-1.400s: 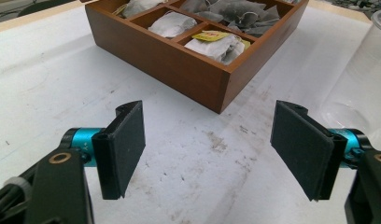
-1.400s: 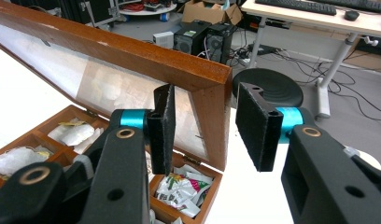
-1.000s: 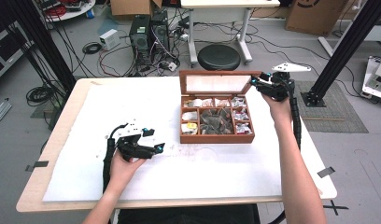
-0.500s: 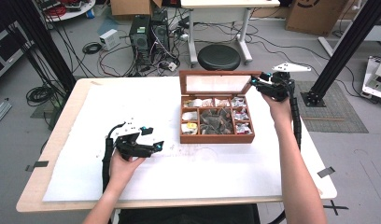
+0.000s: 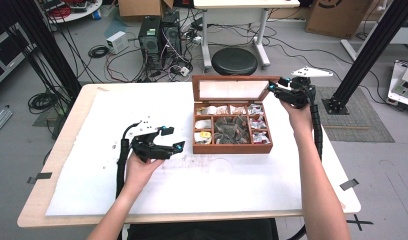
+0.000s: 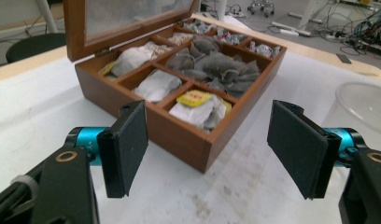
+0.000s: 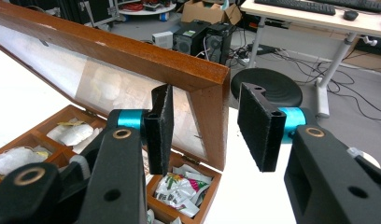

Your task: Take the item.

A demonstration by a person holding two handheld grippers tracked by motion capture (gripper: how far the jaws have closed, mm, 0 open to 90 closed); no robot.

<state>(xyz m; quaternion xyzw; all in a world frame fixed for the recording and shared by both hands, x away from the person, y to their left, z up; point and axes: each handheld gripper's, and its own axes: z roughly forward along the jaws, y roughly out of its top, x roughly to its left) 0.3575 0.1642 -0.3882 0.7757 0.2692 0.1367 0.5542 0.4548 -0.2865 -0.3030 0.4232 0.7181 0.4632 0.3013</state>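
Cables, computer towers, a black round stool [image 5: 235, 61] and cardboard boxes crowd the grey floor beyond the table [image 5: 92, 95], whose top is covered by a white sheet faintly stained in front of the wooden tea box [image 5: 232, 149]. Everything is placed from that box: it stands a little right of the table's middle, its glass-paned lid [image 5: 232, 89] tilted up and back, compartments full of tea bags and sachets. At the lid's right-hand corner sits the right gripper [image 5: 278, 91]; in the right gripper view its jaws straddle the lid's side rail with a gap on each side, having just been opening, so the pads do not pinch the wood. The step in hand looks like letting go of the raised lid. Left of the box, near its front corner, the left gripper [image 5: 172, 140] hovers with jaws spread wide and empty, aimed at the front compartments. Next, it probably needs to move in over one sachet and close on it cleanly.
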